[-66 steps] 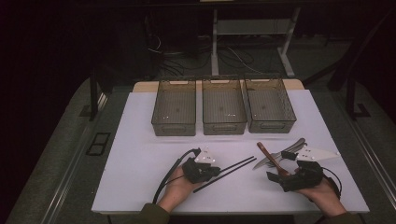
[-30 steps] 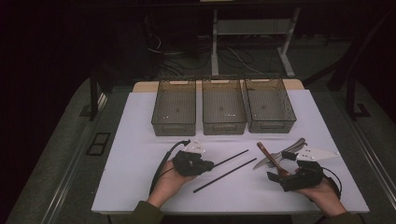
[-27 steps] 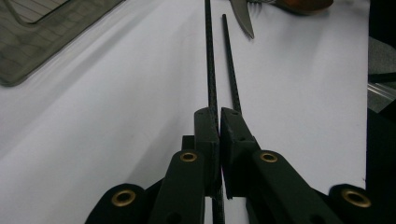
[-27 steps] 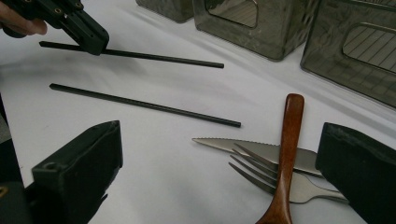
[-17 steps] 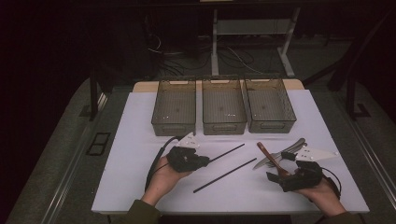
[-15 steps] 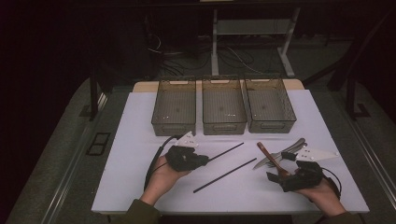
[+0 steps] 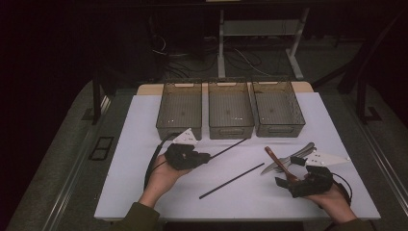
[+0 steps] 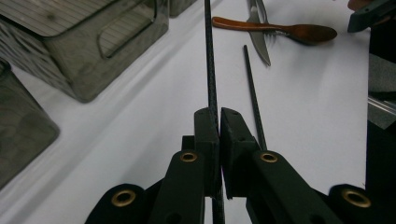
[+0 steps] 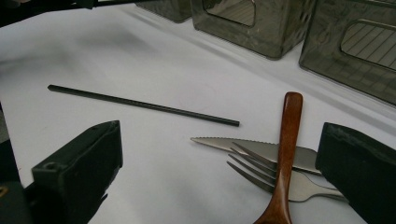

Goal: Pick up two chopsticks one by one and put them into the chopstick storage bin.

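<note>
A thin black rod [image 8: 209,60] (finely cross-hatched), a reddish-brown wooden spoon [image 9: 285,154], a silver steel fork [image 9: 275,179], three smoky grey-brown ribbed plastic bins [image 7: 231,109].

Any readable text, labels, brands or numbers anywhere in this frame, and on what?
None: no readable text on the three bins, the held chopstick, the loose chopstick, the wooden spoon, knife, fork or either claw.

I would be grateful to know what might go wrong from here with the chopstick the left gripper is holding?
The left gripper pinches the held chopstick near one end, so the long free part may pivot or slip. Its far tip sits close to the middle bin and could knock the wall. The other chopstick lies loose on the table.
</note>
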Tool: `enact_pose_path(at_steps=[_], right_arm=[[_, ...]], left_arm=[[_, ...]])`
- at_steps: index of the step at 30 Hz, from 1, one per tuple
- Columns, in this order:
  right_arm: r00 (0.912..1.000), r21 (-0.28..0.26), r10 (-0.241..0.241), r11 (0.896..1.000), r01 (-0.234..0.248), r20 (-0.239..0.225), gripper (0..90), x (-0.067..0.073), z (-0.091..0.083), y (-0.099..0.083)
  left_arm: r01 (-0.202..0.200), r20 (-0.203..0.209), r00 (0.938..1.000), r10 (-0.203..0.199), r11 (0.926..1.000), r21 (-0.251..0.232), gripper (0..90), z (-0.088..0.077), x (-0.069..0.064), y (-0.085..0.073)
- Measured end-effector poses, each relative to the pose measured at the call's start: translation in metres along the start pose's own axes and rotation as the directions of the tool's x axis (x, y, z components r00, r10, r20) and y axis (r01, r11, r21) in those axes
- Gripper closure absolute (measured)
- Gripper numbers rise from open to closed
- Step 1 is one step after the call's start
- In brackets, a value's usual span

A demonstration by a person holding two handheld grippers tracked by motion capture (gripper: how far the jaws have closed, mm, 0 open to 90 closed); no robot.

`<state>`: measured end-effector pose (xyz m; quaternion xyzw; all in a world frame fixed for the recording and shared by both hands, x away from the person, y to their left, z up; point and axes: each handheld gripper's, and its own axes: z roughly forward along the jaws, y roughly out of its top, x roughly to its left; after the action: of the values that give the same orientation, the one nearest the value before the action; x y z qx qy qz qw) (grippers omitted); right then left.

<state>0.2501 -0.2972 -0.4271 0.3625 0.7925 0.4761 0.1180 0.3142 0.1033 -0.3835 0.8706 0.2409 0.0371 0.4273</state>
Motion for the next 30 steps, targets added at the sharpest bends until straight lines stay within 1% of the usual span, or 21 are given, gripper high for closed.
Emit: enact_pose_path(at_steps=[3,4,10,14,17,18,19,22,24,30], right_arm=[[0.9999,-0.005,0.016,1.000,-0.016,0.006,0.9,0.000,-0.001,-0.001],[0.9999,-0.004,0.014,1.000,-0.014,0.007,0.9,-0.001,-0.001,-0.001],[0.9998,-0.006,0.013,1.000,-0.013,0.013,0.9,-0.001,-0.001,-0.001],[0.9996,-0.010,0.022,1.000,-0.022,0.015,0.9,-0.001,-0.002,-0.001],[0.9997,-0.015,0.021,1.000,-0.021,0.015,0.9,-0.002,-0.002,-0.002],[0.9996,-0.014,0.022,1.000,-0.022,0.015,0.9,-0.002,-0.002,-0.002],[0.9997,-0.015,0.021,1.000,-0.020,0.015,0.9,-0.002,-0.002,-0.002],[0.9994,-0.012,0.033,0.999,-0.033,0.012,0.9,-0.001,-0.003,-0.002],[0.9993,-0.012,0.037,0.999,-0.037,0.011,0.9,-0.001,-0.003,-0.002],[0.9994,-0.018,0.032,0.999,-0.032,0.012,0.9,-0.002,-0.003,-0.002]], left_arm=[[0.006,-0.001,1.0000,-0.006,0.9999,-0.014,85.8,-0.004,0.004,0.002],[0.009,-0.001,1.0000,-0.009,0.9998,-0.019,85.8,-0.006,0.006,0.003],[0.011,-0.034,0.9993,-0.012,0.9996,-0.026,85.8,-0.014,0.015,0.013],[0.020,-0.050,0.9985,-0.021,0.9994,-0.030,85.8,-0.016,0.021,0.018],[0.021,-0.057,0.9981,-0.022,0.9994,-0.029,85.8,-0.015,0.026,0.021],[0.027,-0.063,0.9976,-0.029,0.9993,-0.027,85.9,-0.015,0.027,0.023],[0.024,-0.066,0.9975,-0.026,0.9994,-0.025,85.8,-0.015,0.029,0.024],[0.031,-0.082,0.9960,-0.034,0.9991,-0.028,85.8,-0.016,0.033,0.029],[0.041,-0.091,0.9949,-0.044,0.9986,-0.032,85.8,-0.017,0.037,0.033],[0.054,-0.122,0.9908,-0.058,0.9978,-0.039,85.8,-0.020,0.050,0.045]])
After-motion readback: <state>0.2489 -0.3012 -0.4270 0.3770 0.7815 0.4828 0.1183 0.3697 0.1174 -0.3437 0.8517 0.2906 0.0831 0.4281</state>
